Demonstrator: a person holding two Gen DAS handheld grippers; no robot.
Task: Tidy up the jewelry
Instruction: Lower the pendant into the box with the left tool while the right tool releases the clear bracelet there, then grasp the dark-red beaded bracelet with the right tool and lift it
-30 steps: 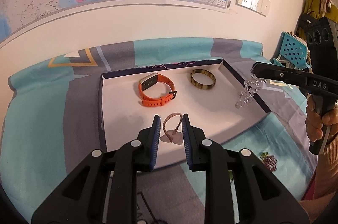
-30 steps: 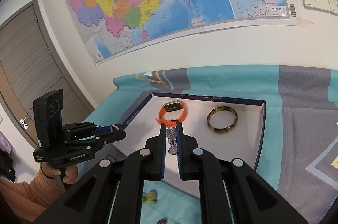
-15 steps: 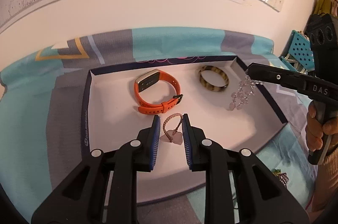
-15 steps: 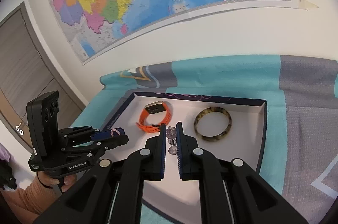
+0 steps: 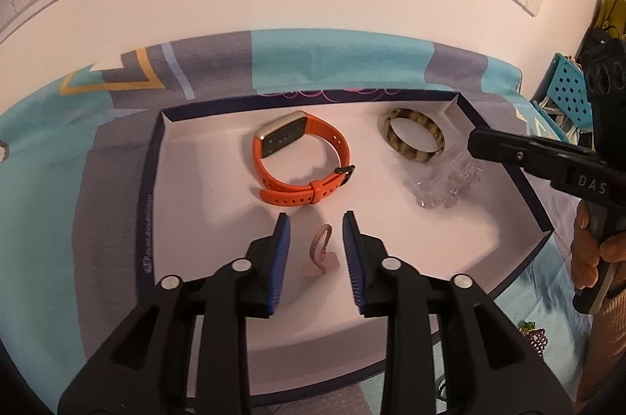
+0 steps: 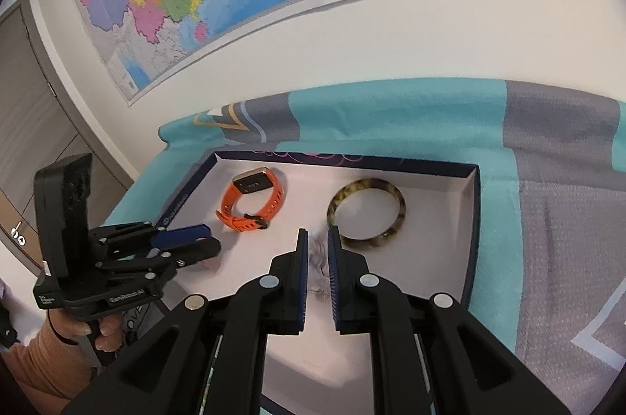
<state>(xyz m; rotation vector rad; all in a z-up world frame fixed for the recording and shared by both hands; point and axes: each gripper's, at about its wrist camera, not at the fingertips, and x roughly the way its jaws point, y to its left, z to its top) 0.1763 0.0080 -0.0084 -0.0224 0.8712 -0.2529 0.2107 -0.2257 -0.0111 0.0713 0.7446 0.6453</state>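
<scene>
Between the parted, empty jaws of the left gripper (image 5: 316, 219) a pink bracelet (image 5: 320, 250) is seen lying in the tray (image 5: 150, 203); light and limp, it is best pinched across its cord. Farther right, a blurred crystal bracelet (image 5: 446, 186) lies by the right gripper (image 6: 317, 237), narrowly open; any hold cannot be told.

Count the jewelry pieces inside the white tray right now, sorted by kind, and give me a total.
Orange watch: 1
Tortoiseshell bangle: 1
Clear bead bracelet: 1
Pink bead bracelet with heart charm: 1
Total in the tray: 4
</scene>
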